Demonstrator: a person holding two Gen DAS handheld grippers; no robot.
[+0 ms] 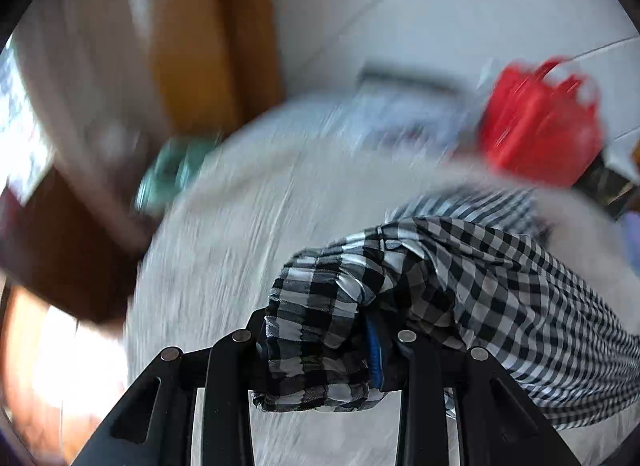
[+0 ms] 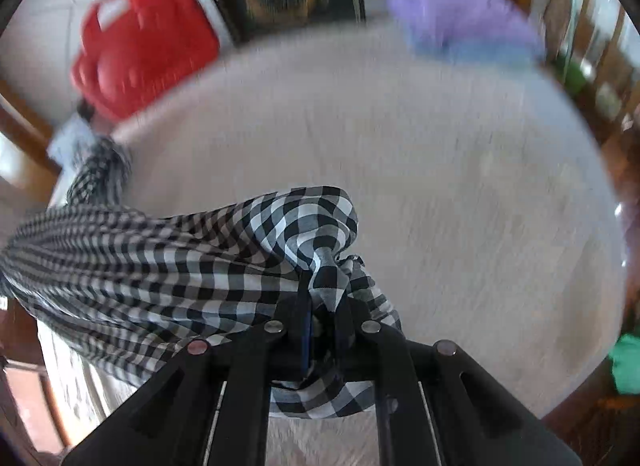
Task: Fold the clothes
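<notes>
Left gripper [image 1: 320, 350]: nearest the left wrist camera, its two black fingers are clamped on a thick gathered bunch of the checked garment [image 1: 460, 278]; a blue pad shows at the inner face of the right-hand finger.
Right gripper [image 2: 322, 330]: nearest the right wrist camera, jaws drawn close together and pinching a thin twisted corner of the same garment [image 2: 160, 266].
Checked garment: black, white and grey check cloth, held at two points and strung between the two grippers above the table; in the left wrist view it sweeps off to the right, in the right wrist view off to the left, and a further part trails over the table's far edge.
Table [image 2: 440, 185]: round, with a pale, lightly textured top below both grippers; heavily blurred.
Red container [image 2: 140, 49]: a red plastic basket or box beyond the table's far rim; also seen in the left wrist view [image 1: 540, 121]. Whether anything lies in it cannot be told through the blur.
Purple cloth [image 2: 464, 17]: a lilac bundle with a pale blue layer under it, at the far edge of the table, well apart from the checked garment.
Teal item [image 1: 172, 173]: a blurred green-blue shape just off the table's left edge; what it is cannot be told.
Background: wooden furniture and pale floor, smeared.
</notes>
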